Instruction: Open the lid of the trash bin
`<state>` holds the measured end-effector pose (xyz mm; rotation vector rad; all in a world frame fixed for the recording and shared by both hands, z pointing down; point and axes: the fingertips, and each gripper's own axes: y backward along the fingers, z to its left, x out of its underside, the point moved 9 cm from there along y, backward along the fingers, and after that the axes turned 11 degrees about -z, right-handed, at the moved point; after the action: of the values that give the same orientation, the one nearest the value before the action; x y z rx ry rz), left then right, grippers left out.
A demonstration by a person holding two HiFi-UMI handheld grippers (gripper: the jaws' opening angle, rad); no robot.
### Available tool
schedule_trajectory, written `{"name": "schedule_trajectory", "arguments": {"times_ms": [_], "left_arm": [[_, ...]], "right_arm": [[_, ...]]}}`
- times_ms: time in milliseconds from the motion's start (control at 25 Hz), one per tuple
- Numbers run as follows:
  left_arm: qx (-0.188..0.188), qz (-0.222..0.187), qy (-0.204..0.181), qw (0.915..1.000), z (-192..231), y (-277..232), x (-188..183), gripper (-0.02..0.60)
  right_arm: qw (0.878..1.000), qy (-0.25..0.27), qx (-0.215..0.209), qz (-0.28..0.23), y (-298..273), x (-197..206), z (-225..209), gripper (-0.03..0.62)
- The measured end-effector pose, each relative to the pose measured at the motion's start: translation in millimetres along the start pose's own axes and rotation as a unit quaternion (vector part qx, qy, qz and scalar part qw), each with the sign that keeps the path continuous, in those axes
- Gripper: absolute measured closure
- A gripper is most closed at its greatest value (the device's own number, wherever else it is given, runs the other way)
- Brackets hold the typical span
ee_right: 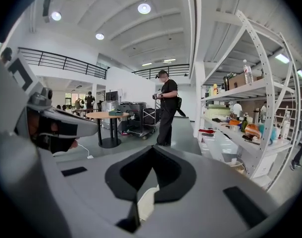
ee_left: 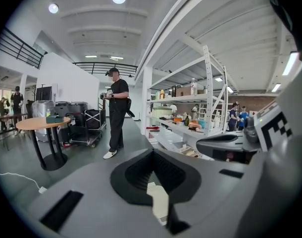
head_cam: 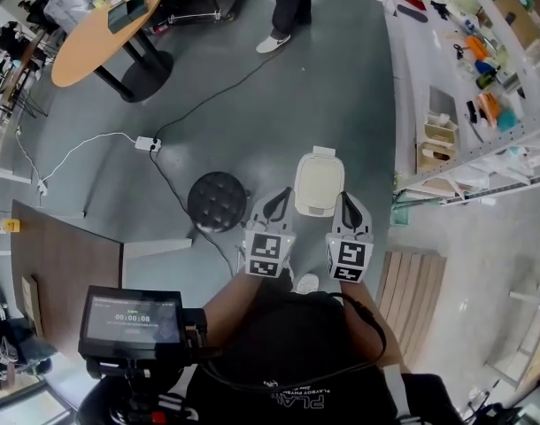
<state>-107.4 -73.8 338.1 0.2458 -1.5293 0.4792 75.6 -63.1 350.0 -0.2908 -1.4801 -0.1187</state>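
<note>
Stage: approach. The lid is not yet opened.

1. Far left: a round table (head_cam: 102,34) and, nearer, a black stool (head_cam: 216,199) stand clear of the work.

2. Left gripper (head_cam: 277,204): it points forward, beside the left edge of the lid (head_cam: 320,177) as seen from above. In the left gripper view its jaws meet at the tips and clamp nothing. A cream patch of the lid (ee_left: 158,202) shows below through the gap behind the tips.

3. Bin (head_cam: 316,207): it stands on the floor directly ahead of the person, between the two grippers. Its cream lid lies flat and closed. No view settles whether either gripper touches it.

4. Right gripper (head_cam: 346,204): it points forward, beside the lid's right edge. In the right gripper view its jaws are likewise closed on nothing, with the lid (ee_right: 143,202) visible beneath.

5. Shelves (head_cam: 465,78): far right, not involved.

Next move, as judged: lower a gripper to a free edge of the lid, then either part the jaws to take the rim or hook the closed tips under it, and lift. Which edge carries the hinge cannot be told.
</note>
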Motion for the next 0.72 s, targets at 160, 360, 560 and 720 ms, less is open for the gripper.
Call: {"name": "schedule_trajectory", "arguments": {"times_ms": [160,360,560,720], "left_arm": [[0.002,0.002,0.008,1.0,15.9,-8.2,-0.6,0.584],[0.008,0.009,0.024,0.9996,26.1,-16.6,5.1,0.584],[0.023,0.007,0.061,0.9979,33.0,-31.2,-2.1,0.584],[0.025,0.004,0.07,0.9972,33.8,-36.7,-8.8,0.584]], "right_arm": [[1.0,0.0,0.013,0.005,-10.6,-4.0,2.4,0.594],[1.0,0.009,0.019,0.015,-19.6,-5.7,8.3,0.592],[1.0,0.01,0.021,0.007,-31.8,-16.0,18.5,0.594],[1.0,0.006,0.024,0.01,-32.9,-17.2,17.5,0.594]]}}
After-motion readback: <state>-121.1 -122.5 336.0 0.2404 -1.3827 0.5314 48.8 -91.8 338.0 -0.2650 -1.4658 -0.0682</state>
